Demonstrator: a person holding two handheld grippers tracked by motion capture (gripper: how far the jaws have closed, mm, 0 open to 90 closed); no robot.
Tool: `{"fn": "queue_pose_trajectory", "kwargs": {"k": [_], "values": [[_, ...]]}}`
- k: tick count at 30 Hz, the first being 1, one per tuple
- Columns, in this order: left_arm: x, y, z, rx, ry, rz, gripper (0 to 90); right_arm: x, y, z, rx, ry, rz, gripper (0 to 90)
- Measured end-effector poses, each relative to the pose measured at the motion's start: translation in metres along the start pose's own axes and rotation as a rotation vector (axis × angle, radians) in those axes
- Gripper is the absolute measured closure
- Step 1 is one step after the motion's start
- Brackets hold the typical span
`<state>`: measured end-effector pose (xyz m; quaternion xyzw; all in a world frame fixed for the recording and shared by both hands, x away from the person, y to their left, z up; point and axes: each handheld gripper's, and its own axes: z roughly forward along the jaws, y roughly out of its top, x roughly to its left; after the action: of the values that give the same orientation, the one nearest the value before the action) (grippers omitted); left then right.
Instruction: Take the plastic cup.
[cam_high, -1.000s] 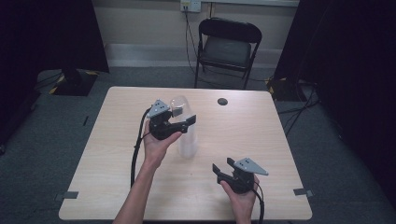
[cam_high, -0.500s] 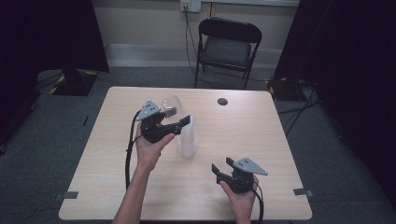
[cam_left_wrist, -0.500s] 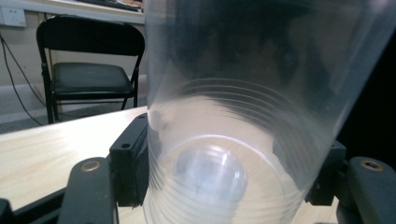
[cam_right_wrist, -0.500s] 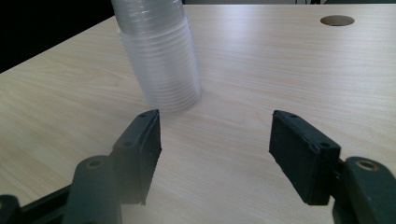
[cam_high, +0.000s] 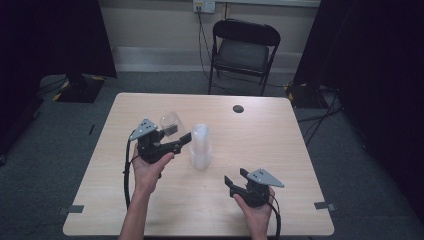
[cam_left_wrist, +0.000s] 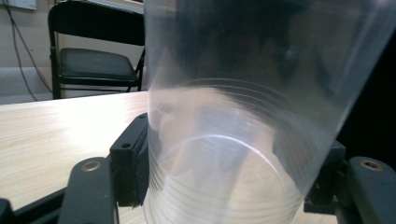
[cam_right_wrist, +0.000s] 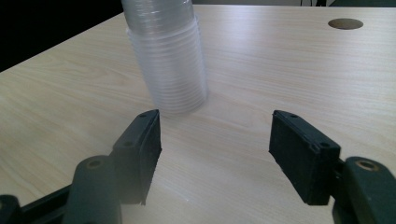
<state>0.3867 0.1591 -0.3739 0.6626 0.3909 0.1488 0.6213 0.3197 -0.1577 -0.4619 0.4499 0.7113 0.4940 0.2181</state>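
Note:
A stack of clear plastic cups (cam_high: 200, 146) stands upside down near the middle of the table (cam_high: 280, 145); in the right gripper view the stack (cam_right_wrist: 168, 60) rises just beyond the jaws. My left gripper (cam_high: 175, 134) is shut on a single clear cup (cam_high: 170, 122), held above the table to the left of the stack. In the left gripper view that cup (cam_left_wrist: 243, 112) sits between the two jaws, its rim toward the camera. My right gripper (cam_high: 233, 181) rests low near the front right, open, with nothing between its pads (cam_right_wrist: 144, 149).
A round dark grommet hole (cam_high: 238, 108) lies at the table's far side. A black folding chair (cam_high: 243, 50) stands behind the table. Black curtains hang on both sides. Tape marks (cam_high: 76, 209) sit on the floor by the front corners.
My left gripper has pulled one cup off the stack and carried it left and away from it. The right gripper has stayed in place.

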Motion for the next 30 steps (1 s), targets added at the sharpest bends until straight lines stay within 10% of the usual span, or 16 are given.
{"fn": "queue_pose_trajectory", "kwargs": {"k": [30], "values": [[-0.01,-0.062,-0.009,0.104,-0.026,-0.12,33.8,0.028,0.001,0.01,-0.043,0.075,-0.085,37.9]]}}
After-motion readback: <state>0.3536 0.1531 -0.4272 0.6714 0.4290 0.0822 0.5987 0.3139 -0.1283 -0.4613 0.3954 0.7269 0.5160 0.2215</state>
